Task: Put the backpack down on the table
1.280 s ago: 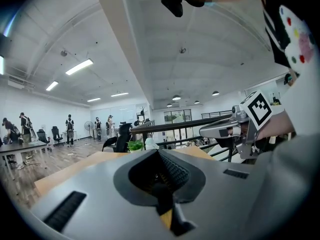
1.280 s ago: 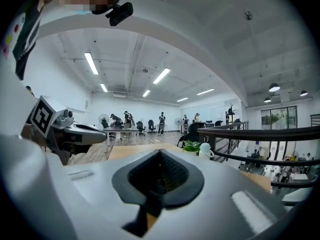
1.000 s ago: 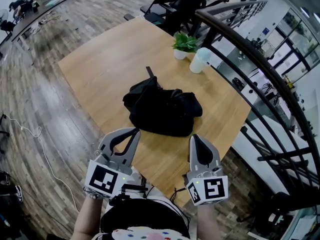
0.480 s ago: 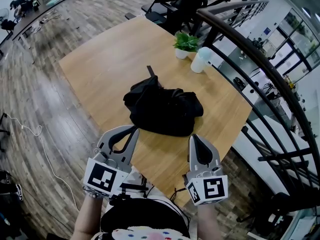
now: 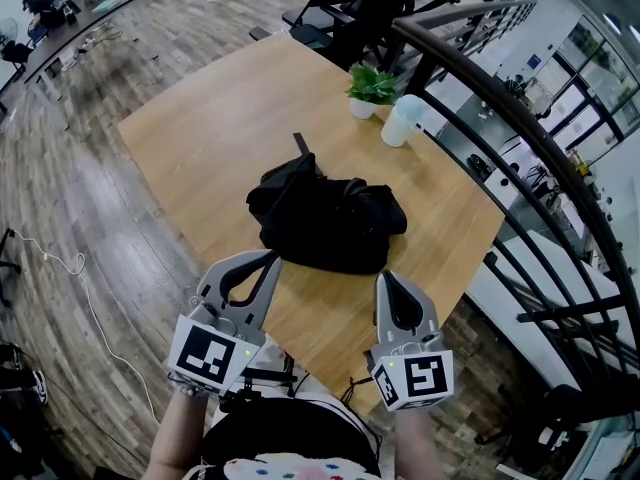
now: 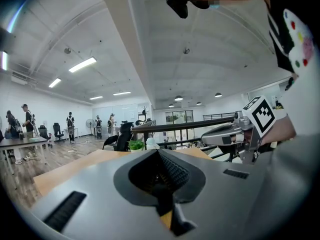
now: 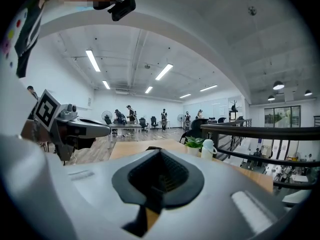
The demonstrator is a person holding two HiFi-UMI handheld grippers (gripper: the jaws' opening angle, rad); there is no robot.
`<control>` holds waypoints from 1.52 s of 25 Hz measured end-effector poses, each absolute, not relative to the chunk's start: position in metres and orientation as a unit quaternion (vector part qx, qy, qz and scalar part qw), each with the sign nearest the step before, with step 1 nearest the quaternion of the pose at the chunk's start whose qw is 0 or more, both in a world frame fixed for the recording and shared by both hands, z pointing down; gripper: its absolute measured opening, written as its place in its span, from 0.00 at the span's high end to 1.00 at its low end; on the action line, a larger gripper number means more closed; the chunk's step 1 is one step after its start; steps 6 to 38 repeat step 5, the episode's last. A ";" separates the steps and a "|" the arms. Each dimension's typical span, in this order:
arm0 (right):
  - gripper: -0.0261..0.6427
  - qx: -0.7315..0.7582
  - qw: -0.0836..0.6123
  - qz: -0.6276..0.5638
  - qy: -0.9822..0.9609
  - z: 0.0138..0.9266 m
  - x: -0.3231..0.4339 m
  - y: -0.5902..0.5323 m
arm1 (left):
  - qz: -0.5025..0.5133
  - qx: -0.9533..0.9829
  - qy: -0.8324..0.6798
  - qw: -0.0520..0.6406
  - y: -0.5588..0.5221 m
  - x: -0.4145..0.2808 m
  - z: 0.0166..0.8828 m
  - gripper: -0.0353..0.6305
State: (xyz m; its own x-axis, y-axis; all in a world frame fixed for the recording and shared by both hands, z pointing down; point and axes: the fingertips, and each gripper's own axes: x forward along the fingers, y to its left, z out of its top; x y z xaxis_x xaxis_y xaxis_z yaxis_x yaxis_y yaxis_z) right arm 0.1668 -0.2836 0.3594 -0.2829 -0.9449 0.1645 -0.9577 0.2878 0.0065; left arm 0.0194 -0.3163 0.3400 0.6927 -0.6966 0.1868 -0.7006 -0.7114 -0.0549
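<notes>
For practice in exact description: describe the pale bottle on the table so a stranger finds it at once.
Start at the wooden table beside the dark railing. At its far edge, a potted plant and the bottle stand close together. The bottle is the plain pale one, right of the leafy plant.

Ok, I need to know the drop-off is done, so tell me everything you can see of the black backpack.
The backpack is black, soft fabric by its look, slumped into a low crumpled heap rather than standing. It lies on the wooden table, toward the near edge, with one strap trailing flat toward the far side. Only the table seems to touch it: the left gripper and right gripper, both shut and empty, appear just short of it.
</notes>
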 end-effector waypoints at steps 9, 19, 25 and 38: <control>0.95 0.594 0.071 0.047 -0.800 0.362 0.166 -0.283 | 0.098 0.921 -0.378 0.011 -0.316 0.021 0.343 0.94; 0.95 0.594 0.071 0.047 -0.800 0.362 0.166 -0.283 | 0.098 0.921 -0.378 0.011 -0.316 0.021 0.343 0.94; 0.95 0.594 0.071 0.047 -0.800 0.362 0.166 -0.283 | 0.098 0.921 -0.378 0.011 -0.316 0.021 0.343 0.94; 0.95 0.594 0.071 0.047 -0.800 0.362 0.166 -0.283 | 0.098 0.921 -0.378 0.011 -0.316 0.021 0.343 0.94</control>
